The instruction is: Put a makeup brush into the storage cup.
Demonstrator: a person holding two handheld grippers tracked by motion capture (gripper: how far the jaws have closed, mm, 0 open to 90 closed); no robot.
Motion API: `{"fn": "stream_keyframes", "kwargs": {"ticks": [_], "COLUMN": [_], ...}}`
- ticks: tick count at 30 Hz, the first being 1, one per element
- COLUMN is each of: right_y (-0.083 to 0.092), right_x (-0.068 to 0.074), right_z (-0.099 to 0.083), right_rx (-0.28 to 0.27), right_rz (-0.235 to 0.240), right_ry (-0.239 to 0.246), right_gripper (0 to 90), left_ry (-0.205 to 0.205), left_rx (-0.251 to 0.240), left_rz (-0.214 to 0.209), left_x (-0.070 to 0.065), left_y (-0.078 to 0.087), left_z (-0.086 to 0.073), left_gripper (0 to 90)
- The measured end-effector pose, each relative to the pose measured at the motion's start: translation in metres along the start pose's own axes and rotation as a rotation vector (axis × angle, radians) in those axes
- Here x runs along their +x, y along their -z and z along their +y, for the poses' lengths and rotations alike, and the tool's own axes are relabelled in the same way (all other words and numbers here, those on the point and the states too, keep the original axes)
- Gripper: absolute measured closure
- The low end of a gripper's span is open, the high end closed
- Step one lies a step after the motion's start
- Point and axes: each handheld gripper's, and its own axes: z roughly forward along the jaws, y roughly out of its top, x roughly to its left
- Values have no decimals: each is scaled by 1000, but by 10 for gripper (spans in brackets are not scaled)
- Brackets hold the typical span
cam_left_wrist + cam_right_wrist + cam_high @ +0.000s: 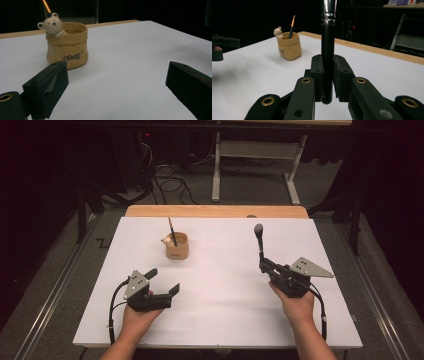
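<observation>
A tan pouch-shaped cup (177, 247) with a small bear figure (51, 23) on its rim stands on the white sheet (225, 290), left of centre. A thin brush (172, 231) leans inside it. My left gripper (164, 280) rests near the front left, open, its jaws wide apart with nothing between them (117, 77); the cup (67, 47) stands just beyond its left jaw. My right gripper (262, 265) is shut on a black-handled makeup brush (258, 237), held upright with the bristle head on top. In the right gripper view the pads clamp the handle (327, 50) near its lower end.
A wooden table edge (215, 211) shows behind the white sheet. Beyond it stand a grey table frame (255, 165) and loose cables (170, 182) on the floor. Bare white sheet lies between the two hands.
</observation>
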Motion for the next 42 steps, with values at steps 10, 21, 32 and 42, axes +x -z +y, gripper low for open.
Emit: {"fn": "stream_keyframes", "kwargs": {"ticks": [10, 21, 32, 42], "right_y": [-6, -7, -14, -21], "right_x": [15, 22, 35, 45], "right_z": [-5, -10, -11, -11], "right_rx": [-17, -23, -43, -40], "right_rz": [46, 72, 110, 142], "right_ry": [23, 25, 49, 65], "right_gripper": [808, 808, 808, 808], "left_ry": [0, 0, -25, -31], "left_rx": [11, 6, 2, -12], "left_rz": [-12, -35, -63, -111], "left_x": [-2, -11, -26, -46], "left_y": [-2, -5, -9, -23], "left_z": [-1, 4, 16, 23], "left_gripper": [53, 60, 81, 93]}}
